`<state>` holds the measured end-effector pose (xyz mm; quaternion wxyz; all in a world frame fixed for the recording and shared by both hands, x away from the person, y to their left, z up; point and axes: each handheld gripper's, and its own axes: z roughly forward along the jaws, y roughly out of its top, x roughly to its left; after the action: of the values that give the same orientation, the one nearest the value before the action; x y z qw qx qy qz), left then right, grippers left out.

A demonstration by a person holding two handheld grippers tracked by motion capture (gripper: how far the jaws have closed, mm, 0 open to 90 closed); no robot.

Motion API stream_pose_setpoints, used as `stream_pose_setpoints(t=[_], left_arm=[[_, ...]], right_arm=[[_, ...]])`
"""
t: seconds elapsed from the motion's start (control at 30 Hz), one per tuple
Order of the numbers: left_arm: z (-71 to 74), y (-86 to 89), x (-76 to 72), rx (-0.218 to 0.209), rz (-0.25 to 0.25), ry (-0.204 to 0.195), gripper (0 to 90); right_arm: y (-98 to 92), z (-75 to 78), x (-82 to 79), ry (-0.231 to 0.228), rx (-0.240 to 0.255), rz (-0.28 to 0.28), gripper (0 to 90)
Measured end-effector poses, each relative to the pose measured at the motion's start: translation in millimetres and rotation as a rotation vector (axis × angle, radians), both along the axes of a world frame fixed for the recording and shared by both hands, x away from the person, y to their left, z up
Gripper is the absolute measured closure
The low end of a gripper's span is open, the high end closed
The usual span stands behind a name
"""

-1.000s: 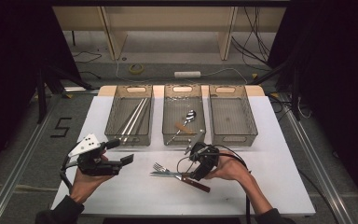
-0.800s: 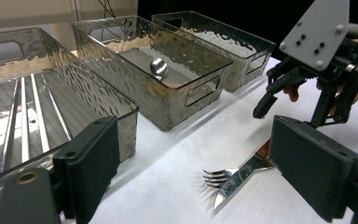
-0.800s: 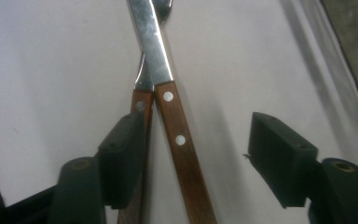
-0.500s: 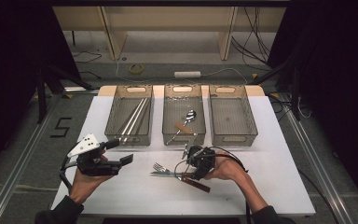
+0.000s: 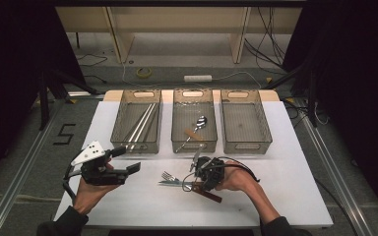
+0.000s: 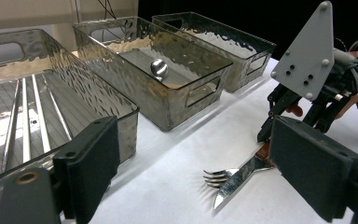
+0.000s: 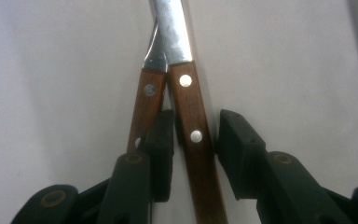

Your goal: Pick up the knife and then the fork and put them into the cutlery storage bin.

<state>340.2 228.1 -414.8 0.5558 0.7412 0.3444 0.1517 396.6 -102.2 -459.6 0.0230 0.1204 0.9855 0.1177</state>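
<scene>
A knife [image 5: 173,184] and a fork [image 5: 168,175], both with brown wooden handles, lie crossed on the white table [image 5: 285,187]. My right gripper [image 5: 197,186] points down over their handle ends. In the right gripper view the knife handle [image 7: 192,116] lies between the jaws of this gripper [image 7: 196,133], which have just been closing. The left pad touches it and a thin gap shows at the right pad. The fork handle [image 7: 147,100] lies just outside the left jaw. My left gripper [image 5: 128,164] hovers at the table's left, open and empty [image 6: 200,175].
Three clear bins stand in a row at the back. The left bin [image 5: 119,123] holds several long metal sticks, the middle bin [image 5: 193,92] a spoon [image 5: 200,121], and the right bin [image 5: 239,93] holds nothing. The right gripper's grey plate [image 6: 307,56] rises beyond the fork tines [image 6: 216,177].
The right gripper has sunk slightly onto the handle ends and its jaws have narrowed around the knife handle. The left gripper has kept still.
</scene>
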Motion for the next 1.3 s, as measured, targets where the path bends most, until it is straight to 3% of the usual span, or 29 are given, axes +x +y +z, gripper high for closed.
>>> stream_pose_setpoints(t=[0.53,0.8,1.07,1.3], left_arm=[[0.0,-0.5,-0.3,0.001,-0.001,0.000,16.0],[0.1,-0.9,-0.4,0.002,-0.001,-0.001,16.0],[0.2,-0.4,-0.4,0.005,-0.002,-0.002,16.0],[0.2,-0.4,-0.4,0.003,-0.002,-0.002,16.0]], right_arm=[[4.7,0.4,-4.8,-0.015,-0.020,0.022,73.3],[5.9,1.1,-6.4,-0.032,-0.031,0.072,75.9],[6.0,1.4,-8.3,-0.049,-0.030,0.095,77.1],[1.8,8.2,-8.3,-0.042,0.008,0.076,77.3]])
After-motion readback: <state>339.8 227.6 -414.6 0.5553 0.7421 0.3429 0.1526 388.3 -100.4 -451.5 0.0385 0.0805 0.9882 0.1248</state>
